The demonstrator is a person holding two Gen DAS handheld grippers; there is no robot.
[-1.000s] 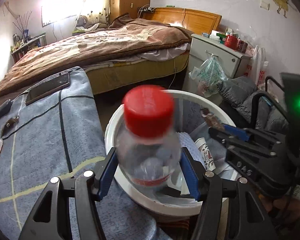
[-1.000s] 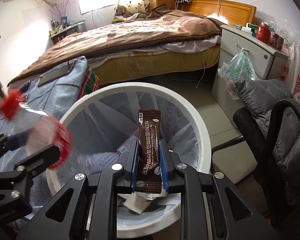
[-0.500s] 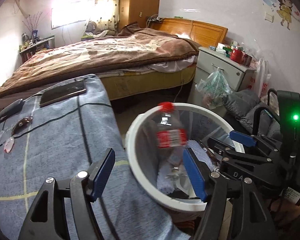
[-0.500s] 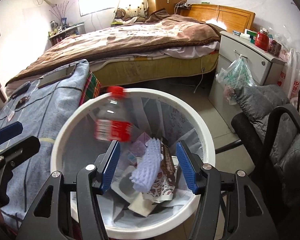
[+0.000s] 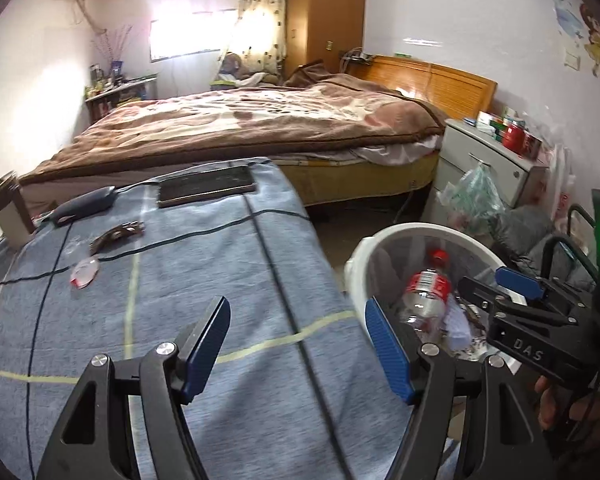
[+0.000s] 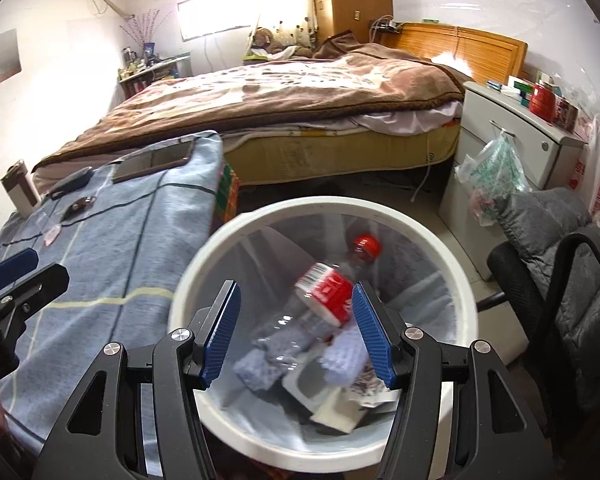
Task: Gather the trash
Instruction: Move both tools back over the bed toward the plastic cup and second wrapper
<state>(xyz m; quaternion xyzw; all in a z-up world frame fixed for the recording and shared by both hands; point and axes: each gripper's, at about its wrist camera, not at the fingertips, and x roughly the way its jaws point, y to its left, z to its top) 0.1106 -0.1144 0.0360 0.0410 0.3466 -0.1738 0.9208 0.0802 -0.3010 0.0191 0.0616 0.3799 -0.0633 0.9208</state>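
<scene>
A white trash bin (image 6: pixel 466 280) with a clear liner stands beside the blue-clothed table; it also shows in the left wrist view (image 5: pixel 360 256). A clear plastic bottle (image 6: pixel 320 300) with a red cap and red label lies inside it on blue foam pieces and wrappers, and shows in the left wrist view too (image 5: pixel 424 292). My right gripper (image 6: pixel 296 332) is open and empty right above the bin. My left gripper (image 5: pixel 300 348) is open and empty over the table's edge, left of the bin.
The table with the blue checked cloth (image 5: pixel 204 280) carries a phone (image 5: pixel 206 190), a dark case (image 5: pixel 84 206), keys (image 5: pixel 116 234) and a small red-and-clear wrapper (image 5: pixel 84 272). A bed (image 5: pixel 240 128), a grey nightstand (image 6: pixel 512 140) and a black chair (image 6: pixel 560 280) surround the bin.
Both grippers opened. The bottle dropped from my left gripper and the brown sachet from my right gripper into the bin. My left gripper drew back over the table.
</scene>
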